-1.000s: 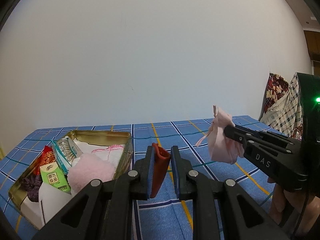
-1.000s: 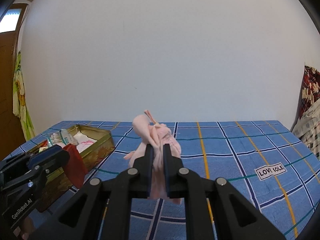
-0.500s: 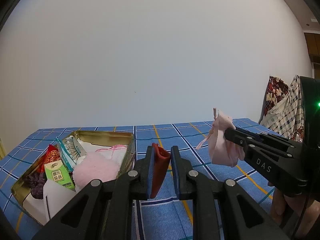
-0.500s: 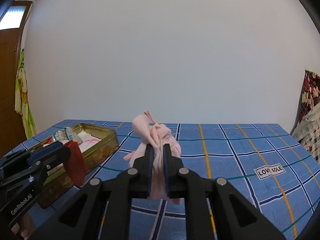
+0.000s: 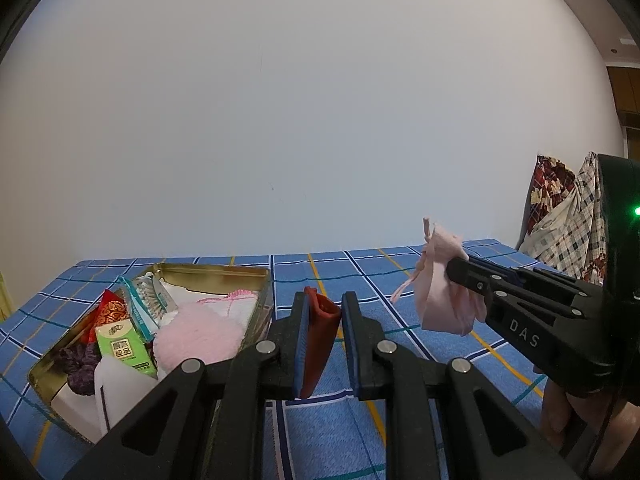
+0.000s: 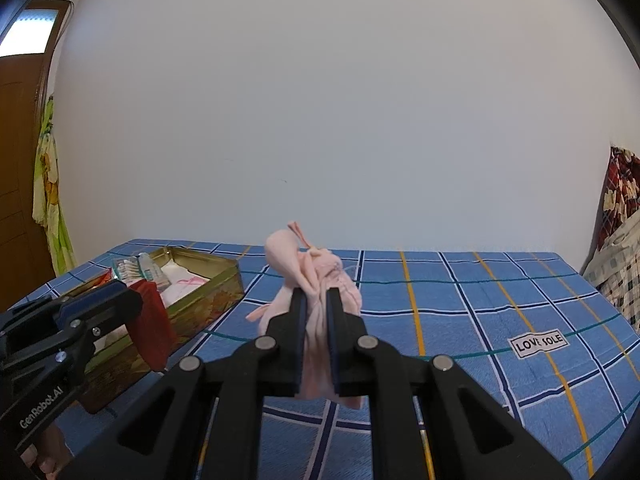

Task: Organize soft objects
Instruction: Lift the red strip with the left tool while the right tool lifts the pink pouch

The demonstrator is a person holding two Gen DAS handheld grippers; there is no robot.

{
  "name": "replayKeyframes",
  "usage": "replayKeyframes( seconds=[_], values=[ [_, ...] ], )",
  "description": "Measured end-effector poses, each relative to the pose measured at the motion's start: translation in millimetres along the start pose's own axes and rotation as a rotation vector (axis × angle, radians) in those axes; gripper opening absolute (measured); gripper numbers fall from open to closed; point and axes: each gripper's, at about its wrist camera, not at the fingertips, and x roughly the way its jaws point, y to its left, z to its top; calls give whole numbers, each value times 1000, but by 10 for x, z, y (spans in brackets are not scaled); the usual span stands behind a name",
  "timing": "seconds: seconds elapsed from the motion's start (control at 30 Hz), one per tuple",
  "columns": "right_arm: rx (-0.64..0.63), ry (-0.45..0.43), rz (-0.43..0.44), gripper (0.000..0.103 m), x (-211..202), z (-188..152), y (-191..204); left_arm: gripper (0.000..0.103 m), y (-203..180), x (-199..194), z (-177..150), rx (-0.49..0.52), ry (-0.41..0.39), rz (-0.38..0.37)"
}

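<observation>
My left gripper (image 5: 324, 300) is shut on a dark red cloth pouch (image 5: 318, 336) and holds it above the blue checked cloth, just right of the gold tin (image 5: 224, 271). The pouch also shows in the right wrist view (image 6: 150, 320). My right gripper (image 6: 314, 296) is shut on a pale pink drawstring bag (image 6: 308, 268), held in the air to the right of the tin. In the left wrist view the pink bag (image 5: 438, 292) hangs from the right gripper's fingertips (image 5: 460, 270). The tin holds a fluffy pink puff (image 5: 196, 334), a green packet (image 5: 124, 344) and other small items.
The blue checked cloth (image 6: 460, 312) covers the surface up to a white wall. A "LOVE" label (image 6: 538, 344) lies on it at the right. Patterned fabrics (image 5: 560, 216) hang at the far right. A wooden door (image 6: 20, 168) stands at the left.
Both grippers have risen slightly with their loads still held. The tin sits a little lower in the left wrist view.
</observation>
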Motion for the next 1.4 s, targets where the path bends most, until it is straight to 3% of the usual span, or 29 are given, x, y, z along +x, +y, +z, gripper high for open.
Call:
replayKeyframes(
  seconds=[1.4],
  values=[
    [-9,-5,43,10,-192,-47,216,16,151,-262,-44,-37,-23,-4]
  ],
)
